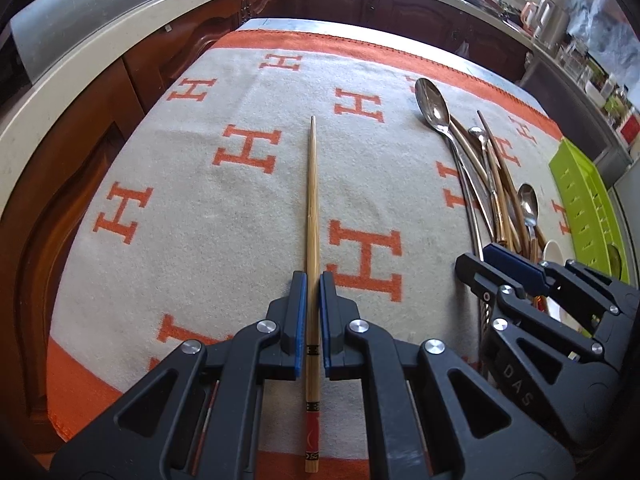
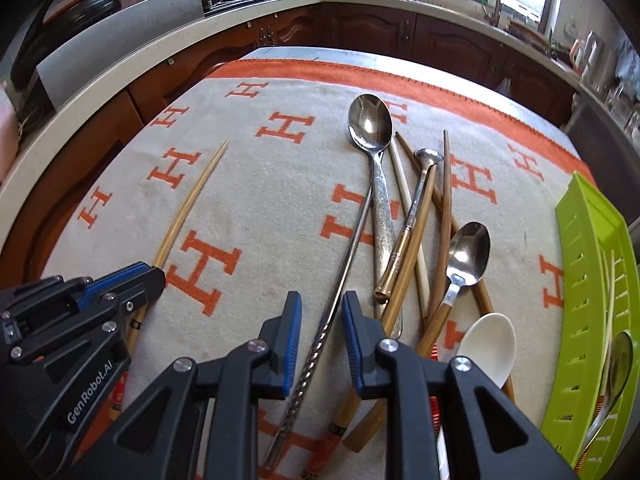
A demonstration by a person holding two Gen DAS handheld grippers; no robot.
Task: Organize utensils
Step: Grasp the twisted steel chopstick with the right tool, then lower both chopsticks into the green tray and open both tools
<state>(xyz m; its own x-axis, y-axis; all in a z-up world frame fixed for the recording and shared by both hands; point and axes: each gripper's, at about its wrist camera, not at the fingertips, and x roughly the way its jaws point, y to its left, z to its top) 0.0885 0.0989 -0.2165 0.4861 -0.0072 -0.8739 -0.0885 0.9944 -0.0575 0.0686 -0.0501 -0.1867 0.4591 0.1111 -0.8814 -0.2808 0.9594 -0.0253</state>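
Note:
A bamboo chopstick [image 1: 312,200] with a red-banded end lies along the H-patterned cloth [image 1: 200,200], pointing away from me. My left gripper [image 1: 313,282] is shut on it near its thick end; it also shows low on the left in the right wrist view [image 2: 154,274]. My right gripper [image 2: 322,302] is open, its pads on either side of a twisted metal chopstick [image 2: 344,260] without touching it. To the right lies a pile: a large steel spoon [image 2: 370,124], a small wood-handled spoon [image 2: 468,248], a white spoon [image 2: 486,344] and several chopsticks.
A lime green slotted tray [image 2: 592,280] sits at the cloth's right edge with a spoon and a pale chopstick in it. Kitchen counters and dark wooden cabinets [image 1: 340,4] ring the table. The right gripper [image 1: 492,258] is close beside the left one.

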